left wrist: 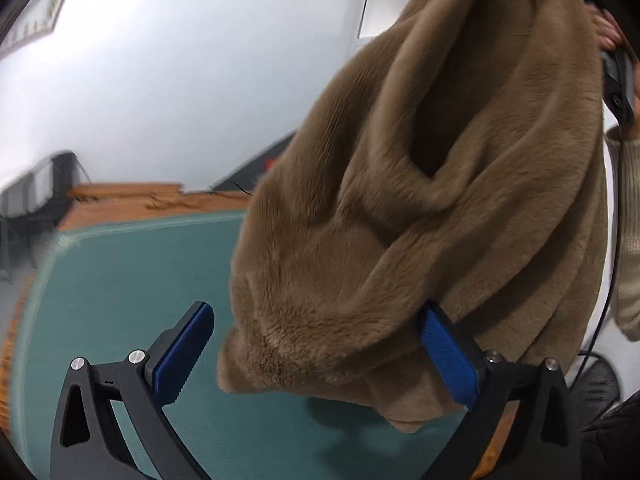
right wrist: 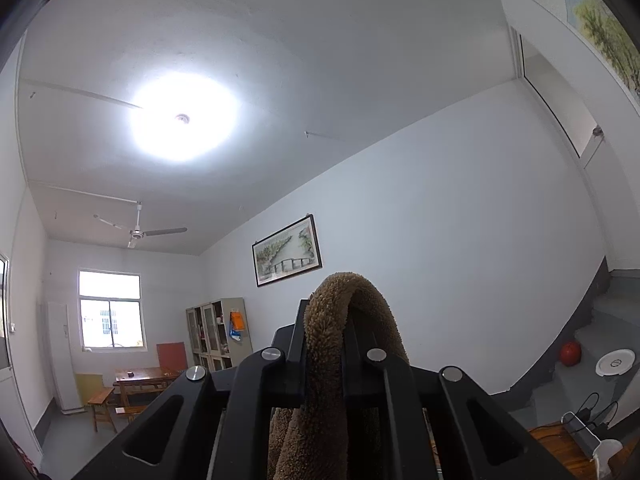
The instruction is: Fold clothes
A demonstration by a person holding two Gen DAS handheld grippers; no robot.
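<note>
- Brown fleece garment (left wrist: 420, 208) hangs bunched above the teal mat (left wrist: 120, 300), per left view only.
- Left gripper (left wrist: 316, 356): jaws wide apart, fleece between, ungripped.
- Right gripper (right wrist: 326, 332): clamped on fleece fold, raised toward ceiling.

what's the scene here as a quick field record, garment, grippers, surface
garment: brown fleece, hanging in the air, bunched in folds
right gripper: shut on a fold of the fleece, pointed up toward the ceiling
left gripper: open, blue pads either side of the fleece's lower end, not clamped
surface: green mat on a wooden table, below the fleece
contact: whether the fleece's lowest edge touches the mat cannot be told
fold state: not yet laid flat
</note>
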